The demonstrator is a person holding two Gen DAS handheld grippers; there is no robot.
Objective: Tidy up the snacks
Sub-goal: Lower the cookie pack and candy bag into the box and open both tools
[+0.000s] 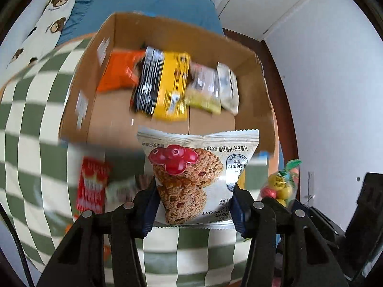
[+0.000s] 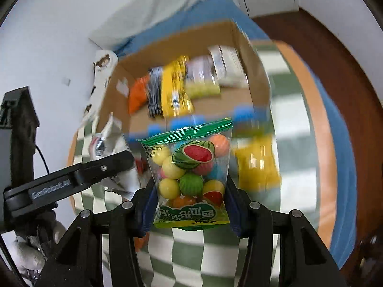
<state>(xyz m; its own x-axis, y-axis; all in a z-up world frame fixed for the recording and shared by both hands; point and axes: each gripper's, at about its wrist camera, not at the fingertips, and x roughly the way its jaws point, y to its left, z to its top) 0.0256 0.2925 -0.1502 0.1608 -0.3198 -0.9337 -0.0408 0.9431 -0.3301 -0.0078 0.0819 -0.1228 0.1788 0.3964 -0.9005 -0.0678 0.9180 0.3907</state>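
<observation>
My left gripper (image 1: 195, 205) is shut on a white cranberry oat cookie packet (image 1: 191, 177), held just before the near wall of an open cardboard box (image 1: 100, 76). My right gripper (image 2: 191, 205) is shut on a clear bag of coloured gumballs (image 2: 191, 174) with a watermelon print, held in front of the same box (image 2: 253, 71). The box holds several snack packets in a row: orange (image 1: 119, 74), black-and-yellow (image 1: 165, 86), and pale ones (image 1: 215, 88). The gumball bag also shows at the right of the left wrist view (image 1: 282, 184), and the left gripper's body shows in the right wrist view (image 2: 71, 179).
The box stands on a round table with a green-and-white checked cloth (image 1: 31, 119). A red packet (image 1: 92, 186) and other loose snacks lie on the cloth near the box; a yellow packet (image 2: 258, 165) lies to the right. A blue bed (image 1: 148, 0) and white walls lie behind.
</observation>
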